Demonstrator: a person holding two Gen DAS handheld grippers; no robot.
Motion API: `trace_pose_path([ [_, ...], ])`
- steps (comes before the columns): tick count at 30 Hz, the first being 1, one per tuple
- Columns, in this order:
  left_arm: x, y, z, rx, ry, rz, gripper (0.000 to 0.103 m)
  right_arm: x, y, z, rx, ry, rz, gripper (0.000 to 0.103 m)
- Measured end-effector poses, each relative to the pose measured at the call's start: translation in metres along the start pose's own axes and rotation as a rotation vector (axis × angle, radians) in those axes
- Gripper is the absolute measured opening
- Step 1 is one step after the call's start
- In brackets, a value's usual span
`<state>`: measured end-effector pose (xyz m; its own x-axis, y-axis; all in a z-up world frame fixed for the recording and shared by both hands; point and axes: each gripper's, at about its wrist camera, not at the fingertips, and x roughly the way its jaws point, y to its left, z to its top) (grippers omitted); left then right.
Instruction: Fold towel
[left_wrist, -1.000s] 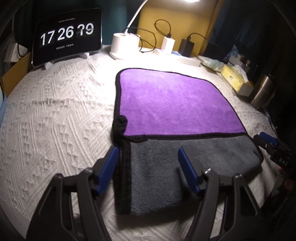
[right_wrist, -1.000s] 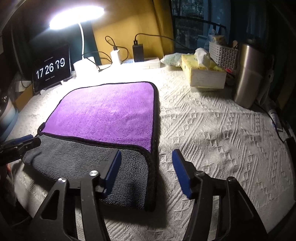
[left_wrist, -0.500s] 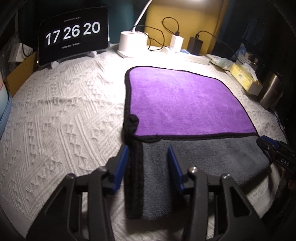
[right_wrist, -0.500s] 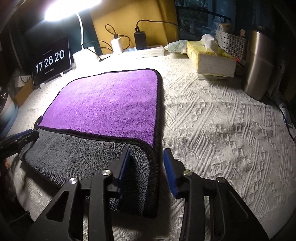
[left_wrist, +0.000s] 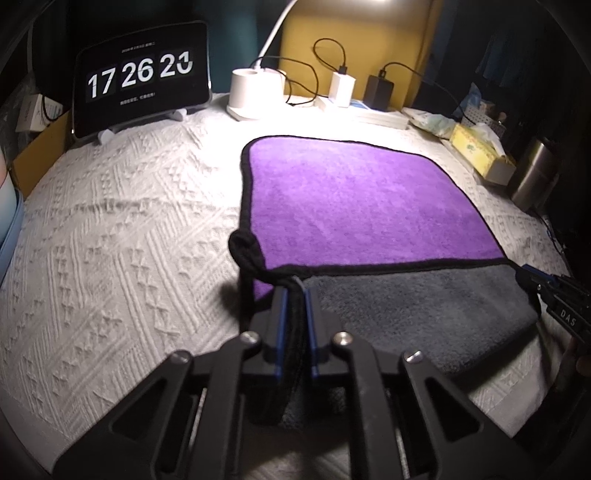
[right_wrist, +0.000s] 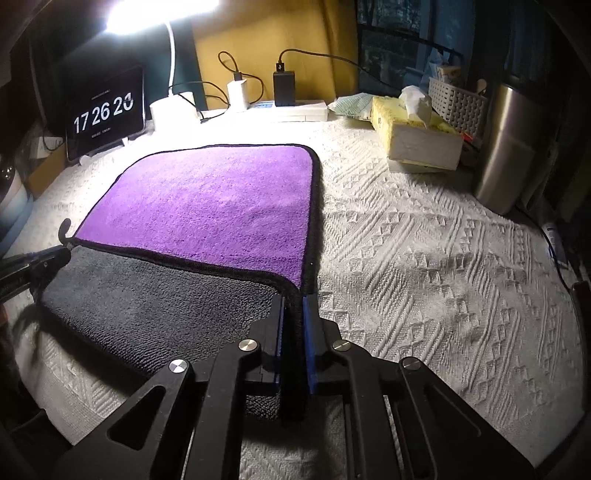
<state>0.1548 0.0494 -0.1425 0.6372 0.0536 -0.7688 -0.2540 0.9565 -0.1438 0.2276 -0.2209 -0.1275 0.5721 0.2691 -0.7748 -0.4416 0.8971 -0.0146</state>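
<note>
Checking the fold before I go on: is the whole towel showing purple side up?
No, the towel shows purple only on its far part; its near strip is turned over, grey side up.

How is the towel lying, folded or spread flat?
Partly folded: the towel's near strip is turned over, grey side up, on the purple.

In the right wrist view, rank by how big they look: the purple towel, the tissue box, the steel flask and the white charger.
1. towel
2. steel flask and tissue box: look alike, unranked
3. white charger
</note>
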Motion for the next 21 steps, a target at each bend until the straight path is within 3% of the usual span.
trace_pose_path([
  [21, -0.039, 0.001, 0.007, 0.012, -0.127, -0.020, 0.008, -0.045, 0.010, 0.013, -0.017, -0.135, -0.044, 0.007],
])
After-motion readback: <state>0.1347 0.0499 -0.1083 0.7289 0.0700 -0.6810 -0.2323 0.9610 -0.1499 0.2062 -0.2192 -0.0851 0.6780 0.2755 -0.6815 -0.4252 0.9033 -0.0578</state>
